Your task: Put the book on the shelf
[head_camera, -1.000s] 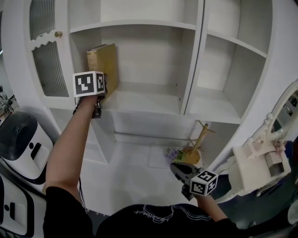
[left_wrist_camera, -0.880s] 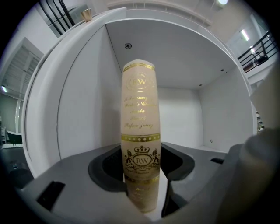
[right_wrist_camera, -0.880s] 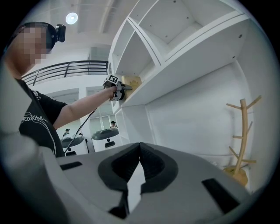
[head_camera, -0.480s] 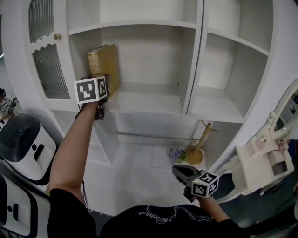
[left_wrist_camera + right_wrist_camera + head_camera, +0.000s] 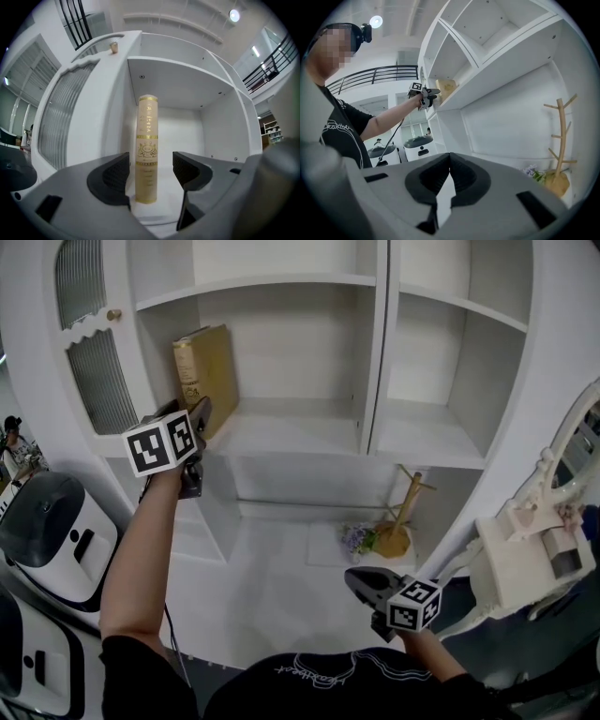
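A tan book (image 5: 208, 371) with a gilt spine stands upright at the left end of the white shelf (image 5: 300, 442), against the side wall. My left gripper (image 5: 200, 418) hangs just in front of the shelf edge, below the book. In the left gripper view the book (image 5: 146, 150) shows beyond the gap of my left gripper (image 5: 151, 171); its jaws are opening, and the pads are clear of the spine on both sides. My right gripper (image 5: 361, 582) is low near my body, and in its own view the right gripper (image 5: 450, 173) is shut on nothing.
A ribbed-glass cabinet door (image 5: 94, 362) with a brass knob stands left of the shelf. Below, a wooden branch stand (image 5: 401, 521) and small flowers (image 5: 356, 540) sit on a lower surface. White rounded machines (image 5: 47, 531) stand at left, an ornate white piece (image 5: 525, 559) at right.
My left gripper has let go of the book and drawn back and down from the shelf. The book stays standing on the shelf. The right gripper has barely moved.
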The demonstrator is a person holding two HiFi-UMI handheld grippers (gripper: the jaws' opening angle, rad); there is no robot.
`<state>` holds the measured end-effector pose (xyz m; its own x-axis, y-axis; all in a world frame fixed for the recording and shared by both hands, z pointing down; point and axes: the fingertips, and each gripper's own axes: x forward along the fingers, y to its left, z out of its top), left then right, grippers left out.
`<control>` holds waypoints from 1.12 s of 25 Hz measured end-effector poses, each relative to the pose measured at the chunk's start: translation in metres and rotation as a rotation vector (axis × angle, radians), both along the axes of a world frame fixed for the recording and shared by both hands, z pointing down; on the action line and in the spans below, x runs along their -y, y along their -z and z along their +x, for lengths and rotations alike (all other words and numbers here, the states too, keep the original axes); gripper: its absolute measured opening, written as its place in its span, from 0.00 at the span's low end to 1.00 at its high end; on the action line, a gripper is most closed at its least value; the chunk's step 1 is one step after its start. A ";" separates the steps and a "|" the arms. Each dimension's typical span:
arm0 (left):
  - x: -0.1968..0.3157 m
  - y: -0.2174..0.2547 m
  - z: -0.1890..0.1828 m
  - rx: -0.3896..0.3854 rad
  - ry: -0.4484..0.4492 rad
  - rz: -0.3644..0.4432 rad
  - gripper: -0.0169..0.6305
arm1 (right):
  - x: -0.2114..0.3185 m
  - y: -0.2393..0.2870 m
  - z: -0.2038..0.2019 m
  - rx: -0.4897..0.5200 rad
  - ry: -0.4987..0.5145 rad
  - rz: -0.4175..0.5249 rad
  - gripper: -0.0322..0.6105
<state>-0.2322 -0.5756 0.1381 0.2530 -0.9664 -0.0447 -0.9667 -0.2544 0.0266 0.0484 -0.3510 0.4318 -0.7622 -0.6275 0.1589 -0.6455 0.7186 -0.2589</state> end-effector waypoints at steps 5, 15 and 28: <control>-0.057 -0.031 0.001 -0.069 -0.070 0.016 0.45 | -0.019 0.003 0.004 -0.004 0.016 0.016 0.06; -0.187 -0.166 0.122 -0.146 -0.453 -0.152 0.39 | -0.054 0.034 0.032 0.009 0.025 0.111 0.06; -0.335 -0.255 0.235 -0.165 -0.740 -0.223 0.03 | -0.112 0.046 0.035 0.111 0.084 0.122 0.06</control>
